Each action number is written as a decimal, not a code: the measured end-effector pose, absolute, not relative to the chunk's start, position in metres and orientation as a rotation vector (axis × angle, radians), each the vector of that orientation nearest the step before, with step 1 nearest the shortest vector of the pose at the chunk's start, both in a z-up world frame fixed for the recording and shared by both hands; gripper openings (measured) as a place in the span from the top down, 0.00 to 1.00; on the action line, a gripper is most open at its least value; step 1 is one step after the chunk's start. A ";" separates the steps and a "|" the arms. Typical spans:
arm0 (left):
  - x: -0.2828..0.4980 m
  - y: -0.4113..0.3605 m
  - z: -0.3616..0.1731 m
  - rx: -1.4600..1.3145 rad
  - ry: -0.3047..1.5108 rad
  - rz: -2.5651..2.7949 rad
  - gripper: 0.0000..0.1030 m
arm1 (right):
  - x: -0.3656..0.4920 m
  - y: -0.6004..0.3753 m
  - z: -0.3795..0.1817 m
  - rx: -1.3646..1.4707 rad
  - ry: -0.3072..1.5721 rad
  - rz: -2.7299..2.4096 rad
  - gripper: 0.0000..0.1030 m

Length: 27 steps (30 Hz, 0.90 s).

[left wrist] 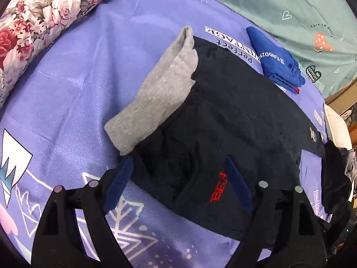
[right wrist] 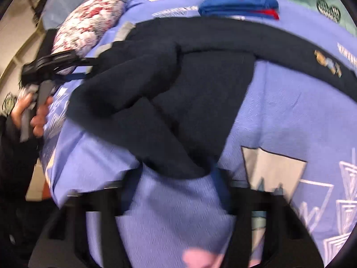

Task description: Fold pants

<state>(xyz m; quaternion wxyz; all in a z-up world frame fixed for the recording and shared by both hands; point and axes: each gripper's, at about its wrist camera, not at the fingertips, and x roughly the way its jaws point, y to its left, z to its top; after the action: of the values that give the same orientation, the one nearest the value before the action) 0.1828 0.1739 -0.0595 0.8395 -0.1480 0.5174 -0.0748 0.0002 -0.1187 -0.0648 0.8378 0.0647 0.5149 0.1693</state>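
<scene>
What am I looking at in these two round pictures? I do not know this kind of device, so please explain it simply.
No robot here: a person holds a two-finger gripper in each hand, each with a fisheye camera looking along its fingers. The left camera shows the left gripper open, its blue pads either side of the dark pants with a grey waistband. The right camera is blurred; the right gripper is at a pant leg end, and its grip is unclear. The person's hand shows at the left. All lies on a purple bedsheet, beside a floral pillow and a folded blue garment.

navy pants (left wrist: pixel 223 116), grey waistband (left wrist: pixel 160 89), lilac bedspread (left wrist: pixel 78 67)
</scene>
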 end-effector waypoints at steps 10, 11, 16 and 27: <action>0.170 0.188 -0.051 -0.363 1.089 -0.180 0.17 | -0.039 -0.146 0.114 -0.059 0.472 0.173 0.92; 0.169 0.186 -0.048 -0.373 1.079 -0.195 0.17 | -0.046 -0.149 0.123 -0.103 0.440 0.155 0.92; 0.160 0.174 -0.041 -0.392 1.087 -0.245 0.17 | -0.056 -0.136 0.106 -0.280 0.487 0.128 0.89; 0.163 0.139 -0.084 -0.451 1.255 -0.227 0.17 | -0.048 -0.223 0.033 -0.127 0.703 -0.050 0.50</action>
<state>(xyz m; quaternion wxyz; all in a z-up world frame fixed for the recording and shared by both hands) 0.1634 0.1394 -0.0837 0.7799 -0.2087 0.5806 -0.1051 -0.0485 -0.2226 0.0332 0.9366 -0.0622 0.3439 -0.0247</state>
